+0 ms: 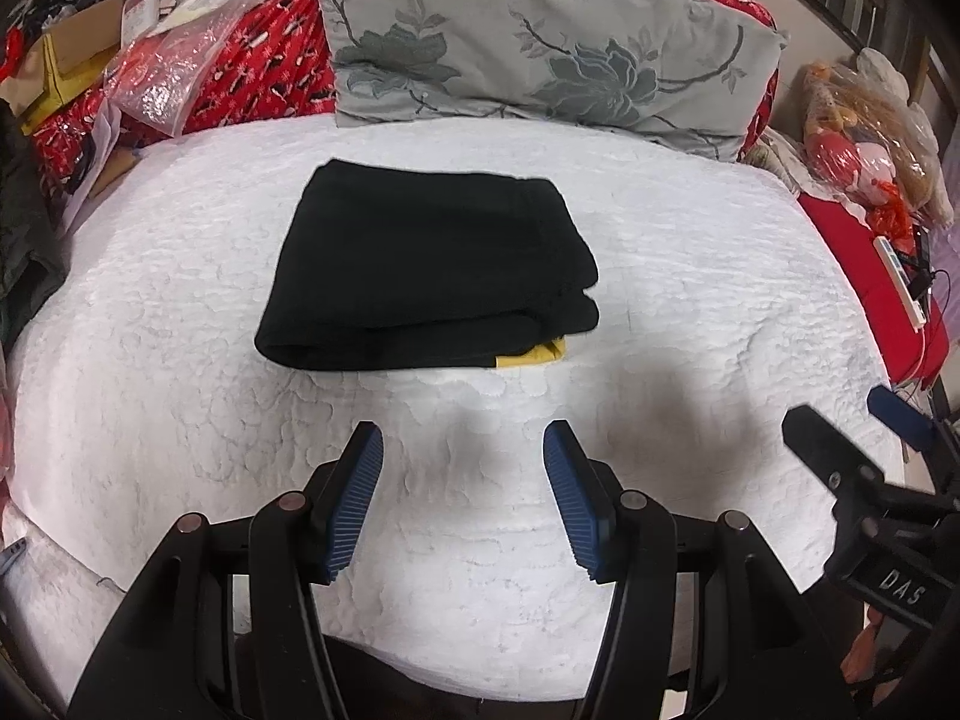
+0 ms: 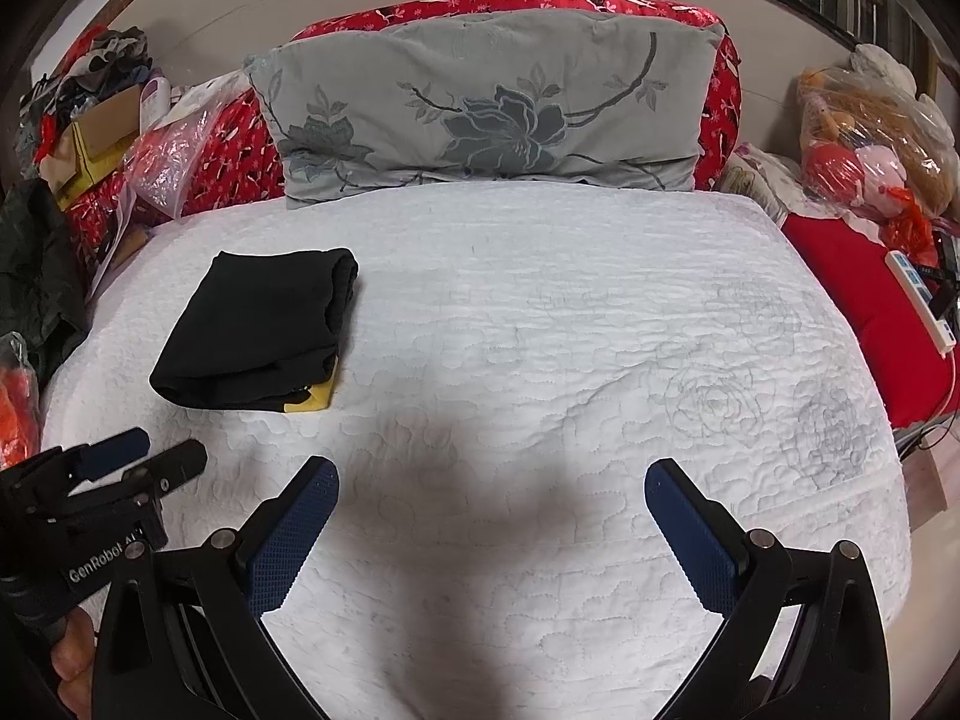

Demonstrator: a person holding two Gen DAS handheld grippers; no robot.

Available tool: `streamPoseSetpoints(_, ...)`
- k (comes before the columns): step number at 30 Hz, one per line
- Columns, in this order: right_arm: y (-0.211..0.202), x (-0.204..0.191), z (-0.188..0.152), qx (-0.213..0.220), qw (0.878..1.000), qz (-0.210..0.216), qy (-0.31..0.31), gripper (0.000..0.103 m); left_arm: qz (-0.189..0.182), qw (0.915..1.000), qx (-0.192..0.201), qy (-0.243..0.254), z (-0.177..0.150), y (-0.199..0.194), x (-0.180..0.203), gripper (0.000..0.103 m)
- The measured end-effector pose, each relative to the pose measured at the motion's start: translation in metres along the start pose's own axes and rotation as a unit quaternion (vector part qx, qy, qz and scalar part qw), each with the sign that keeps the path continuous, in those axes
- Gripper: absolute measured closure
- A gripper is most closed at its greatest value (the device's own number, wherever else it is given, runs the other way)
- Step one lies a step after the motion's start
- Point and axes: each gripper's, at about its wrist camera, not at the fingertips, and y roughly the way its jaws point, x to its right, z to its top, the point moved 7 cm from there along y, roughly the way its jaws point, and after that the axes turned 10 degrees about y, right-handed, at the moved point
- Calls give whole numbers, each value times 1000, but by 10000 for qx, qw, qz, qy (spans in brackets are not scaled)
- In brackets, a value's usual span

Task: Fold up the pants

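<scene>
The black pants (image 1: pixel 429 267) lie folded into a compact rectangle on the white quilted bed (image 1: pixel 180 360), with a yellow patch (image 1: pixel 534 355) showing at the near right corner. In the right wrist view the pants (image 2: pixel 258 330) sit at the left of the bed (image 2: pixel 540 330). My left gripper (image 1: pixel 463 441) is open and empty, held above the quilt just in front of the pants. My right gripper (image 2: pixel 492 477) is open and empty, to the right of the pants. The right gripper shows at the right edge of the left wrist view (image 1: pixel 852 438); the left gripper shows at the left of the right wrist view (image 2: pixel 156 450).
A grey floral pillow (image 1: pixel 540 54) leans on a red patterned headboard cushion (image 1: pixel 264 60) at the back. Boxes and plastic bags (image 1: pixel 102 72) are piled at the left. A bag of toys (image 1: pixel 870 132), a red cloth and a power strip (image 1: pixel 900 282) lie at the right.
</scene>
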Motion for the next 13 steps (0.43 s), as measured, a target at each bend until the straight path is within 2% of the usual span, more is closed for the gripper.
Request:
streamPoseSetpoints(5,2,0,0,-21,10000,-19,-8,0,25,9999,111,-14,6,-4,-2,48)
streamPoseSetpoints(13,2,1,2,-11,10000,-38,-14,0,126,9999,67,-18,6,-2,-4,48)
